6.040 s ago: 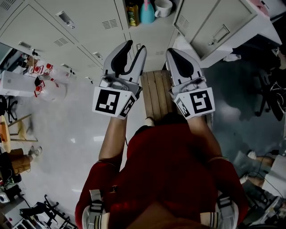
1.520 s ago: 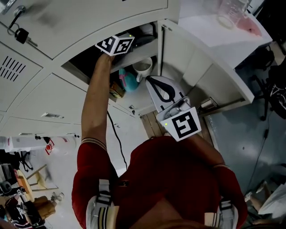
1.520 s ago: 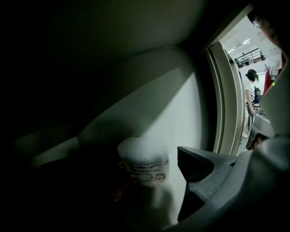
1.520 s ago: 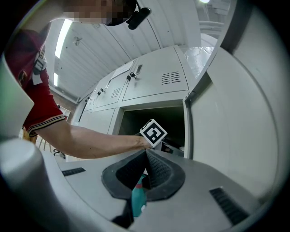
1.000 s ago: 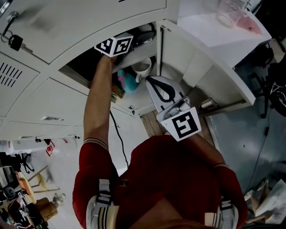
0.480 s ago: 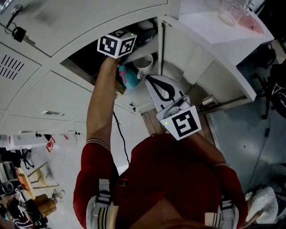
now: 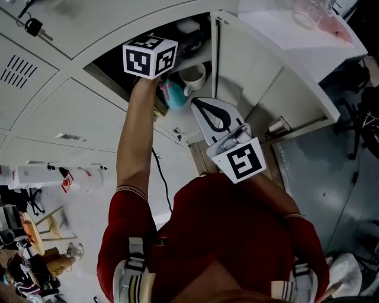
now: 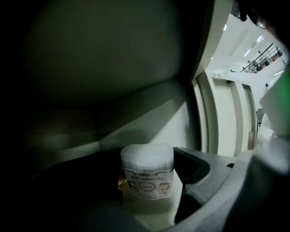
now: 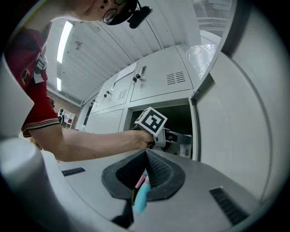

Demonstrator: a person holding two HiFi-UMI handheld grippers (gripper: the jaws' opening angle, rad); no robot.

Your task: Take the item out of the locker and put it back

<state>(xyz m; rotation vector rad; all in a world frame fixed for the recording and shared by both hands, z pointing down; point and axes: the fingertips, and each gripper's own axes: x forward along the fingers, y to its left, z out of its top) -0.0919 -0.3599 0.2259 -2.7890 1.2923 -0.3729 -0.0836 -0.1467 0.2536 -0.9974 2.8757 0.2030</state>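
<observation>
A white round container (image 8: 146, 181) with a printed label stands between the jaws of my left gripper (image 8: 149, 156), which is closed on its two sides inside the dark upper locker compartment (image 7: 118, 62). In the head view only that gripper's marker cube (image 7: 150, 56) and the arm show at the compartment's mouth. My right gripper (image 7: 198, 103) hangs shut and holds nothing, in front of the lower shelf and below the left arm. In the right gripper view its closed tips (image 9: 146, 153) point at the open locker.
The locker door (image 7: 284, 65) stands open to the right. On the lower shelf are a teal bottle (image 7: 172, 94), a white mug (image 7: 192, 76) and a yellow can. A padlock with keys (image 7: 32, 26) hangs on the neighbouring door. A clear cup (image 7: 311, 12) sits on top.
The left gripper's cube has come up and back towards the mouth of the upper compartment. The right gripper has hardly shifted.
</observation>
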